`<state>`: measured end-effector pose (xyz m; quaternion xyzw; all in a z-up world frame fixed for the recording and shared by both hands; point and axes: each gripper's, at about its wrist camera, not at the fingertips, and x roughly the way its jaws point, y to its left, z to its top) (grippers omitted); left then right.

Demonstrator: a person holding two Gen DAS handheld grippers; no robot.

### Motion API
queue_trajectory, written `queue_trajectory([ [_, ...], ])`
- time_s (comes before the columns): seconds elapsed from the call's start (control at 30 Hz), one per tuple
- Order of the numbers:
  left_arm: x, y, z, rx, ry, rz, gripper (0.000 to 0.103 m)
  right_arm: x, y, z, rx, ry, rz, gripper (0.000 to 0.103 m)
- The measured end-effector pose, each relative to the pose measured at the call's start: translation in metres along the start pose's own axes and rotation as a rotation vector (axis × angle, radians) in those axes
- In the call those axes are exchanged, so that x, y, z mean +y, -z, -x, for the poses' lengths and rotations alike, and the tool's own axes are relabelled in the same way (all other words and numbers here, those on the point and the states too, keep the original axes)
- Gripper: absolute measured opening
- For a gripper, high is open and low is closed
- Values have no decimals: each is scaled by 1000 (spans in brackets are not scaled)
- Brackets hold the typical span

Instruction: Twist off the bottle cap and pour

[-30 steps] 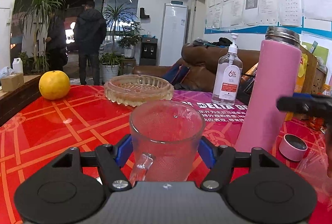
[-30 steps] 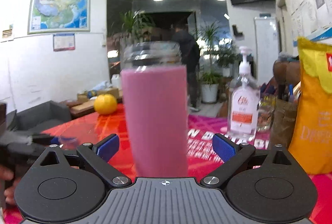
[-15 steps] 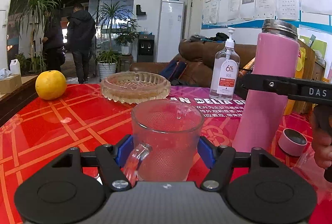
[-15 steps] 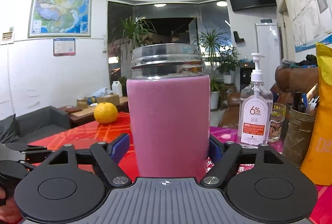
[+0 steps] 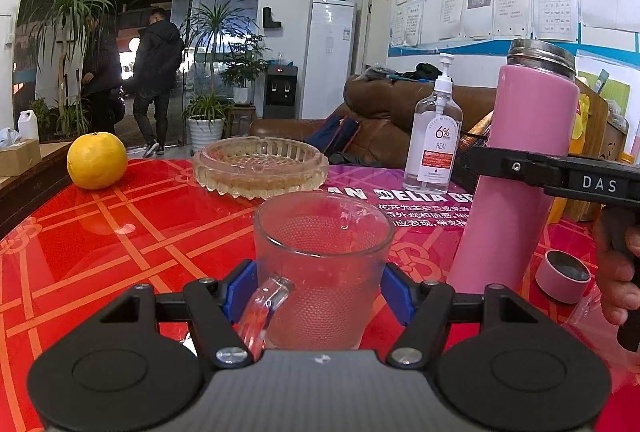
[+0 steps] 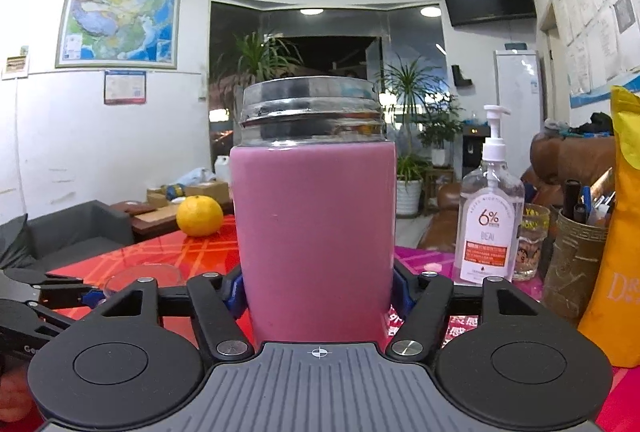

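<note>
A pink bottle (image 6: 316,232) with a bare steel threaded neck stands upright on the red table; it also shows in the left wrist view (image 5: 520,160). My right gripper (image 6: 318,292) is shut on the bottle's body. The pink cap (image 5: 562,276) lies on the table to the right of the bottle. My left gripper (image 5: 318,290) is shut on a clear glass mug (image 5: 320,268) that stands just left of the bottle; the mug's rim (image 6: 140,274) shows low left in the right wrist view.
A glass ashtray (image 5: 260,166), a yellow citrus fruit (image 5: 97,160) and a pump bottle (image 5: 434,144) stand further back on the red table (image 5: 100,240). A yellow bag (image 6: 618,252) and a pen holder (image 6: 572,268) stand at the right.
My right gripper has moved in around the pink bottle and shut on its body. The left gripper has kept its hold on the mug.
</note>
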<state>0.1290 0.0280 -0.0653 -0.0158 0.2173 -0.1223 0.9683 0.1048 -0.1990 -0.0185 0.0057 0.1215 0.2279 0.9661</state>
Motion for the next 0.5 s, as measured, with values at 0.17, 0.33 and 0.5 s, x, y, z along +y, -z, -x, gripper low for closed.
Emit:
queue_trajectory([
  [0.17, -1, 0, 0, 1, 1, 2, 70, -1, 1, -1, 2, -1, 3, 66],
  [0.33, -2, 0, 1, 1, 2, 3, 70, -2, 1, -2, 5, -3, 7, 66],
  [0.5, -2, 1, 1, 1, 2, 4, 70, -3, 2, -3, 7, -4, 10, 65],
])
